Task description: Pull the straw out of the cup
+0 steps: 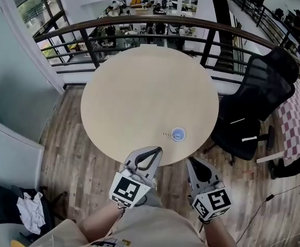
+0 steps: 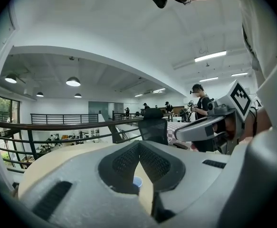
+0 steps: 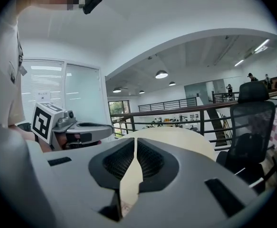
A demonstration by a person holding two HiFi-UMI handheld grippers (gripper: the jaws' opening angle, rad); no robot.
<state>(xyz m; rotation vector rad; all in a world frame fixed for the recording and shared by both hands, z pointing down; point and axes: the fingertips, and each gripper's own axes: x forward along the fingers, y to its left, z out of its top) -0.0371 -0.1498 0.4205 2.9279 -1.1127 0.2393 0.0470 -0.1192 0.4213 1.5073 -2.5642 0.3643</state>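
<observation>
Blue-rimmed cup (image 1: 178,134), thin straw (image 1: 168,134) on round beige table (image 1: 139,86); my left gripper (image 1: 156,151), right gripper (image 1: 191,161) clenched, empty. Risk: unbraced cup tips.

The table (image 1: 139,81) is pale beige; the cup (image 1: 178,134) light blue; the straw (image 1: 166,134) striped light and dark; the left gripper (image 1: 159,150) and right gripper (image 1: 191,161) grey, with black-and-white square markers; the chair (image 1: 265,94) black; the cloth (image 1: 296,122) red-and-white check
</observation>
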